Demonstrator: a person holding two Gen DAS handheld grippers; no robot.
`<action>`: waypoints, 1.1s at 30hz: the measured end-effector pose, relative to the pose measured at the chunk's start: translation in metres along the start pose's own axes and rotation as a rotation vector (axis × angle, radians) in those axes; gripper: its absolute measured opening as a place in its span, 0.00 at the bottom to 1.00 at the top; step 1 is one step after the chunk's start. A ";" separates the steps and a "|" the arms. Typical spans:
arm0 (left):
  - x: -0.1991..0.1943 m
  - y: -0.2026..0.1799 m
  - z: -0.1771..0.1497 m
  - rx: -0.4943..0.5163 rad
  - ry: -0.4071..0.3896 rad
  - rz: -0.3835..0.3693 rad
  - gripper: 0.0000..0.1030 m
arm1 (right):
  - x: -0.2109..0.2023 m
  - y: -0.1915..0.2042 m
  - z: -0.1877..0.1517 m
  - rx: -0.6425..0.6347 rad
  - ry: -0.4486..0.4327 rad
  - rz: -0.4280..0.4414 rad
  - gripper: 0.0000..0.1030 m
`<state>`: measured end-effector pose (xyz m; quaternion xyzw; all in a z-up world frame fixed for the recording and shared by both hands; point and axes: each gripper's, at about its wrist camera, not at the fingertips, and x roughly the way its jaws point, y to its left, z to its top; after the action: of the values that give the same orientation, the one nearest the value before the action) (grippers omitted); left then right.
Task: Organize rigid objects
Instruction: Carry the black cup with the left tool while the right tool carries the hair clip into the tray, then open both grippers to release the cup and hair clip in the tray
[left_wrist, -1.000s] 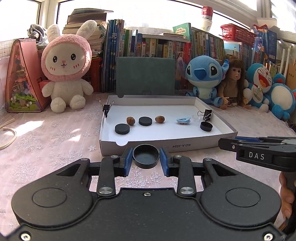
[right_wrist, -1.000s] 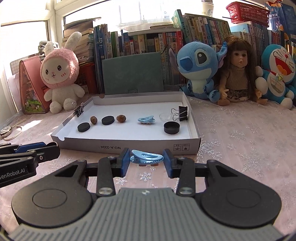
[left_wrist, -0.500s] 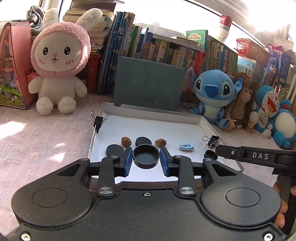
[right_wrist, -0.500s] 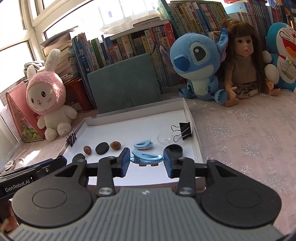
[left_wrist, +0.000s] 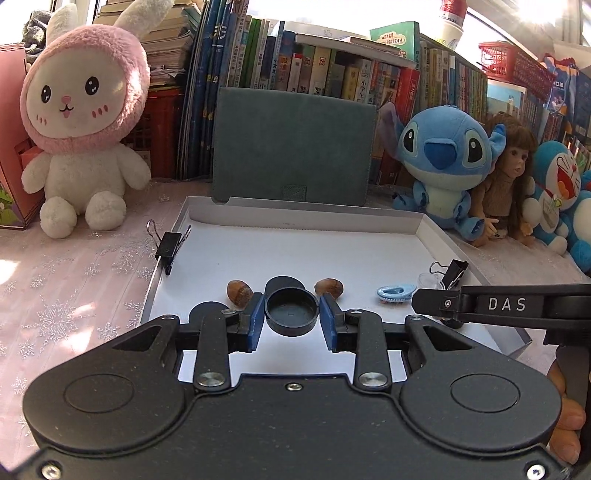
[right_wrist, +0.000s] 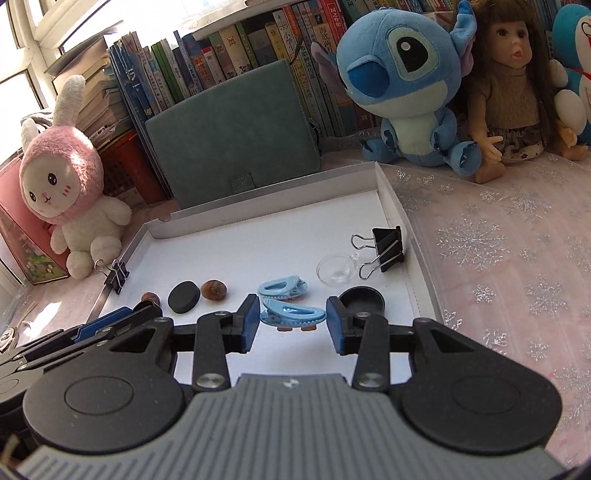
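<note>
Left wrist view: my left gripper (left_wrist: 291, 316) is clamped on a round black cap (left_wrist: 291, 311), held over the near part of the white cardboard tray (left_wrist: 303, 218), in front of two nuts (left_wrist: 239, 292) and a flat black disc (left_wrist: 284, 283). Right wrist view: my right gripper (right_wrist: 292, 322) pinches a light blue hair clip (right_wrist: 293, 314) above the tray floor, just before a second blue clip (right_wrist: 282, 287), with another black cap (right_wrist: 362, 300) to its right.

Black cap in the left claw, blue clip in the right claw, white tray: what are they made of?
Black cap: looks like moulded plastic, matte, with a thin even rim and a recessed floor.
Blue hair clip: probably glossy plastic; light glints along its curved shell, teeth underneath.
White tray: seems to be cardboard, matte, with folded walls and a grey cut edge.
</note>
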<state>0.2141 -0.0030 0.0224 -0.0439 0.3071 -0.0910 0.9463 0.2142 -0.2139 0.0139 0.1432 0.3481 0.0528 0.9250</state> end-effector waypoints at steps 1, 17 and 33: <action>0.001 0.000 -0.001 0.005 0.004 0.004 0.29 | 0.001 0.000 -0.001 0.001 -0.001 -0.002 0.43; 0.017 0.001 -0.011 0.061 0.027 0.068 0.30 | 0.009 0.010 -0.011 -0.106 -0.029 -0.059 0.43; 0.021 0.001 -0.011 0.063 0.035 0.072 0.30 | 0.012 0.013 -0.011 -0.114 -0.028 -0.056 0.43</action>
<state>0.2244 -0.0070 0.0009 -0.0015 0.3218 -0.0673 0.9444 0.2155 -0.1966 0.0023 0.0810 0.3352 0.0447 0.9376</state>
